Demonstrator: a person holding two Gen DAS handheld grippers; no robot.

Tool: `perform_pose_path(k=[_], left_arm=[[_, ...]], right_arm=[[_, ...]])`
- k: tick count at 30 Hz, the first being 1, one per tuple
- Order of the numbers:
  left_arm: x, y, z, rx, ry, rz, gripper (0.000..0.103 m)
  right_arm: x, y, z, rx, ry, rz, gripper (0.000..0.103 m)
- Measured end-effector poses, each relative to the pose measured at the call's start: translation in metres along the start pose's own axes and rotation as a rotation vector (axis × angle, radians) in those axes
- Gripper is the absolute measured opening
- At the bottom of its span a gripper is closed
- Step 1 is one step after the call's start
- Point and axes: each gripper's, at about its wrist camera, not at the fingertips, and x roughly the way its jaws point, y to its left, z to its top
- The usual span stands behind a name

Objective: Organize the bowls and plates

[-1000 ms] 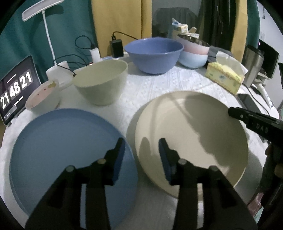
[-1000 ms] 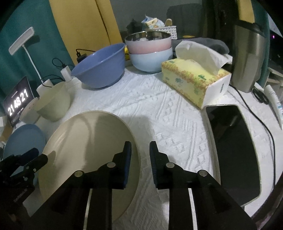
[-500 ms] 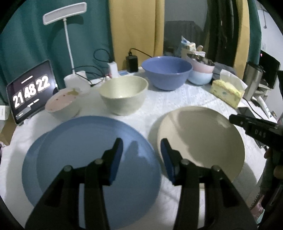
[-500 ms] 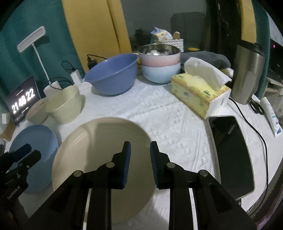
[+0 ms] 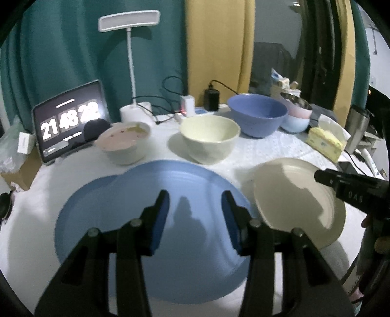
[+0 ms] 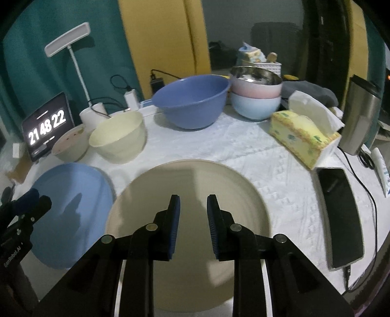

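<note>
**Blue and cream plates flat, both tongs empty**

Blue plate (image 5: 151,219) fills lower centre, cream plate (image 6: 190,219) beside it; bowls sit behind. Left tongs (image 5: 195,214) gape partly, right tongs (image 6: 192,217) narrowly; neither holds anything. Likely hovering to choose a plate. Only left view shows a second blue plate (image 5: 102,183) underneath.

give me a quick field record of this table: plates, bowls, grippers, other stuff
plates: blue plate beside cream plate, both flat on the white tablecloth
bowls: cream bowl; pinkish bowl; large blue bowl; pink bowl nested in pale blue bowl
left gripper: open, above blue plate, holding nothing
right gripper: open, narrower gap, above cream plate, holding nothing
other: tissue box, phone, clock display, desk lamp
</note>
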Motion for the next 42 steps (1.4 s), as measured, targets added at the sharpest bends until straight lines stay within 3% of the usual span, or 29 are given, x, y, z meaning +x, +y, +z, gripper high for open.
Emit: perform_pose_path(k=[18, 42], left_arm=[[-0.01, 0.07, -0.022, -0.107, -0.021, 0.113, 0.046], [0.022, 0.109, -0.043, -0.148, 0.08, 0.13, 0.046]], right_arm=[[0.007, 0.066, -0.006, -0.086, 0.047, 0.039, 0.025], [0.03, 0.109, -0.004, -0.159, 0.1, 0.049, 0.026]])
